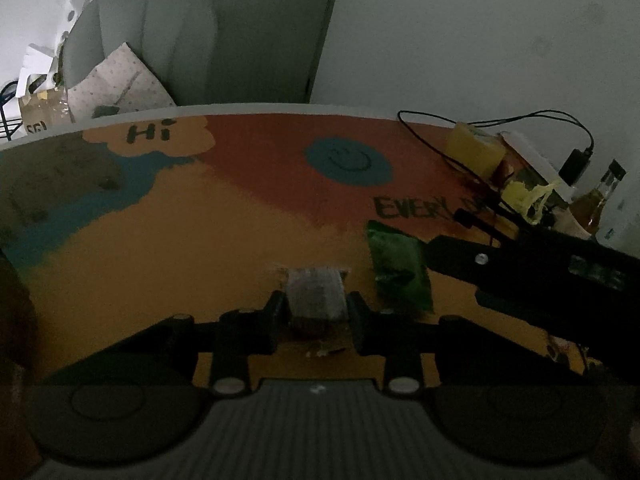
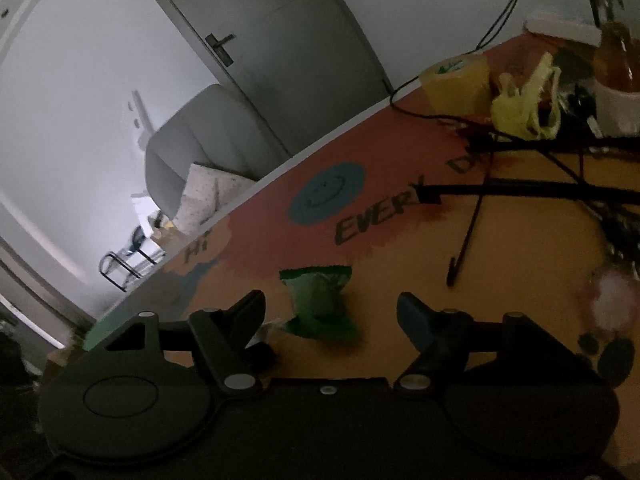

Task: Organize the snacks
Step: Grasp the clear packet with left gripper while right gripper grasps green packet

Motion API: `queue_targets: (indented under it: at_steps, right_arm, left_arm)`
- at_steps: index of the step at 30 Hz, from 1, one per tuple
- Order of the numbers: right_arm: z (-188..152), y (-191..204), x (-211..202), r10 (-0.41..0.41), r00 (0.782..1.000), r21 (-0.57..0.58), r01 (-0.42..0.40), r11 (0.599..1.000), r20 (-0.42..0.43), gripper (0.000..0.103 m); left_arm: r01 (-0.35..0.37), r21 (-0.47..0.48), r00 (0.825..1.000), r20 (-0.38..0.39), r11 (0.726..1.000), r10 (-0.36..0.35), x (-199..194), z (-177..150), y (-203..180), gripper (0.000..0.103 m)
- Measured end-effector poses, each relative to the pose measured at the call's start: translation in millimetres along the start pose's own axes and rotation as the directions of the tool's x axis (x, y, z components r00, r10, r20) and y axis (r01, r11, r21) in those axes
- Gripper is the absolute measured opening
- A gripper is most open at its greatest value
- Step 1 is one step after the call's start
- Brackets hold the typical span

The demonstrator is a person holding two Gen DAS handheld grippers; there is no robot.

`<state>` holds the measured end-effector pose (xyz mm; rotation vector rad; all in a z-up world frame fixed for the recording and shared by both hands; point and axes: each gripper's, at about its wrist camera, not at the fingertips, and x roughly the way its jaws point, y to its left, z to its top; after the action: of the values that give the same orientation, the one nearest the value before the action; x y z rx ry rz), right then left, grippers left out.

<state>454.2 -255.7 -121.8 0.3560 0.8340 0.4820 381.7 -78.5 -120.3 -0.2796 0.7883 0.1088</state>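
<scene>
My left gripper (image 1: 317, 308) is shut on a small clear-wrapped snack (image 1: 316, 292) with a dark bite inside, held just over the orange table mat. A green snack packet (image 1: 402, 272) lies on the mat just right of it. My right gripper (image 2: 331, 312) is open, its jaws standing either side of the same green packet (image 2: 318, 300), which lies between the fingertips; I cannot tell if they touch it. The right gripper's black body (image 1: 520, 268) shows at the right of the left wrist view.
The colourful mat (image 1: 240, 208) covers the table. At the far right are a yellow tape roll (image 2: 456, 80), a crumpled yellow-green wrapper (image 2: 524, 108), a bottle (image 2: 614, 52) in a white cup, black cables and sticks (image 2: 520, 192). A grey chair (image 1: 140, 48) stands behind the table.
</scene>
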Motion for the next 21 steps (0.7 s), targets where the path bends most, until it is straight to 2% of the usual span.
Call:
queue_targets:
  at_steps: [12, 14, 16, 17, 19, 21]
  right_arm:
    - [-0.7, 20.9, 18.6, -0.038, 0.999, -0.051, 0.037, 0.998, -0.018, 0.072]
    - [-1.9, 24.8, 23.2, -0.053, 0.998, -0.065, 0.051, 0.997, -0.027, 0.064]
    - [-4.0, 24.0, 29.2, -0.067, 0.996, -0.064, 0.063, 0.996, -0.062, 0.041]
    - [-6.0, 24.5, 28.8, -0.084, 0.995, -0.071, 0.080, 0.994, -0.052, 0.035]
    - [-7.9, 25.0, 25.6, -0.080, 0.995, -0.068, 0.076, 0.995, -0.059, 0.029]
    - [-11.1, 24.8, 18.7, -0.072, 0.996, -0.052, 0.069, 0.996, -0.051, 0.026]
  left_arm:
    - [-0.012, -0.043, 0.999, 0.036, 0.999, 0.013, -19.4, 6.2, 30.0, 0.031]
    - [-0.011, -0.051, 0.999, 0.038, 0.999, 0.013, -22.2, 6.0, 35.1, 0.031]
    - [-0.008, -0.054, 0.999, 0.040, 0.998, 0.010, -25.1, 5.7, 38.9, 0.031]
    - [-0.005, -0.056, 0.999, 0.041, 0.998, 0.007, -26.9, 5.3, 40.7, 0.031]
    - [-0.001, -0.056, 0.999, 0.046, 0.998, 0.003, -30.8, 4.9, 43.4, 0.031]
    - [0.003, -0.054, 0.999, 0.051, 0.999, 0.000, -35.8, 3.8, 45.7, 0.031]
